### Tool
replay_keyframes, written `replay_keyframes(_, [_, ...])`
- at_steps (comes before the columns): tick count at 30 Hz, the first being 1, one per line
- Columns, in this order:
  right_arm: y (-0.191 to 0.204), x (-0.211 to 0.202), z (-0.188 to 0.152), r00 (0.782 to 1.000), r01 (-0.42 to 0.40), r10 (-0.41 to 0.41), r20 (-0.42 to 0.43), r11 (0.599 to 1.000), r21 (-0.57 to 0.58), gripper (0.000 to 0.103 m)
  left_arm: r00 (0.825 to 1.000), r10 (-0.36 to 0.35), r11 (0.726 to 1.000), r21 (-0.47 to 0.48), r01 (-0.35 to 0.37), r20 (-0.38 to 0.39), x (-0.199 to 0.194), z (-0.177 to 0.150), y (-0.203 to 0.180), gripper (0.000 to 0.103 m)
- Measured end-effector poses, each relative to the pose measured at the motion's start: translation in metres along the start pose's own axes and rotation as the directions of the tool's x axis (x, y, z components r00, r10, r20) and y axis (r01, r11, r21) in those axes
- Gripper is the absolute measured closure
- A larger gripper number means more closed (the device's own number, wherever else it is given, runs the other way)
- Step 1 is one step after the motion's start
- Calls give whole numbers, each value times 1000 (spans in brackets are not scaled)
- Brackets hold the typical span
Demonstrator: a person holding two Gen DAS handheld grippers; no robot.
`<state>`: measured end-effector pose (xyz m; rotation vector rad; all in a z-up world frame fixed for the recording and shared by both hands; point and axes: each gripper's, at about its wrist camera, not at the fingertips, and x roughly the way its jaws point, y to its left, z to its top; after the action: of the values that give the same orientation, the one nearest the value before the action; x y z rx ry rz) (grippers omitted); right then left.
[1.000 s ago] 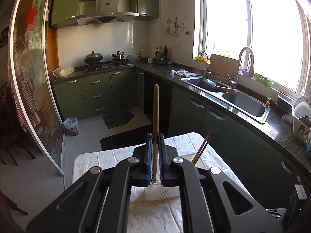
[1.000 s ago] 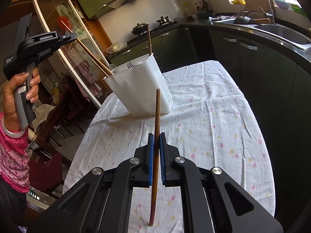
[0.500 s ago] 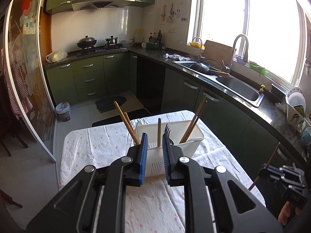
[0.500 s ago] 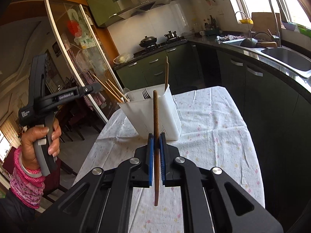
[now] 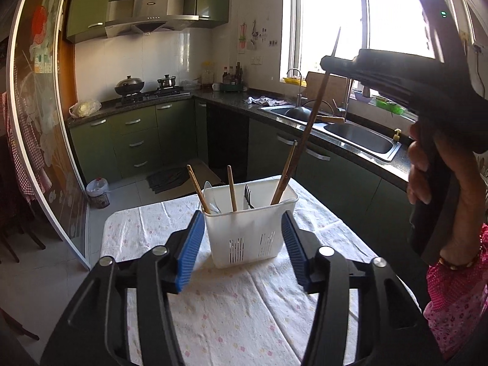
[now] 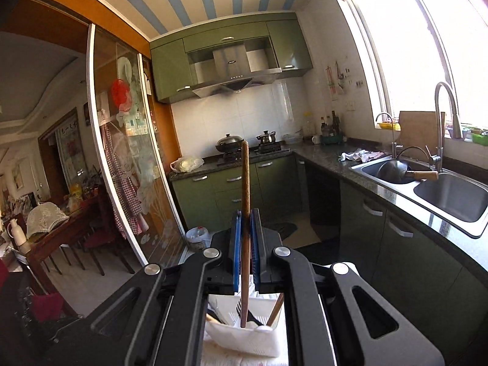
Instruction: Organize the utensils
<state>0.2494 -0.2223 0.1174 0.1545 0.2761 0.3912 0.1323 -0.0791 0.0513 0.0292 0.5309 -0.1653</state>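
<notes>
A white utensil caddy stands on the clothed table and holds several brown chopsticks and a fork. My left gripper is just short of it with its jaws opening, wide apart and holding nothing; the blue pads frame the caddy without touching it. My right gripper, held in a hand, hangs high at the right, shut on a long brown chopstick that slants down toward the caddy's right end. In the right wrist view this gripper clamps the chopstick upright, its lower end over the caddy.
The table wears a white flowered cloth. A dark counter with a steel sink and tap runs along the right under the window. Green cabinets and a stove are behind, a glass sliding door at left, and a small bin on the floor.
My left gripper let go of its chopstick, which now stands in the caddy, then drew back and opened wide. The right gripper rose from the table with its chopstick to above the caddy.
</notes>
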Motion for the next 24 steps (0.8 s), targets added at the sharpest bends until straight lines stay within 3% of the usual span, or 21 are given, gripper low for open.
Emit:
replay_keyframes(5, [0,42,-20,997,15,-15,-78,1000,-1,96,996,50,998,29,-52,68,-14,-12,-5,24])
replay_keyframes(9, [5,66,-41,990,25,-27,-135,1000,-19,96,995,55,998,21,-57,81,-20,-22,-7,13])
replay_keyframes(14, [8,89,-75,979,43,-51,-197,998,-45,96,994,61,998,-23,-59,94,-31,-34,-6,7])
replay_keyframes(21, [6,103,-114,963,48,-65,-262,996,-70,95,988,91,994,-67,-83,121,-45,-45,-2,7])
replay_keyframes(24, [10,92,-120,967,46,-65,-245,995,-84,87,987,95,993,-76,-86,130,-51,-46,-1,7])
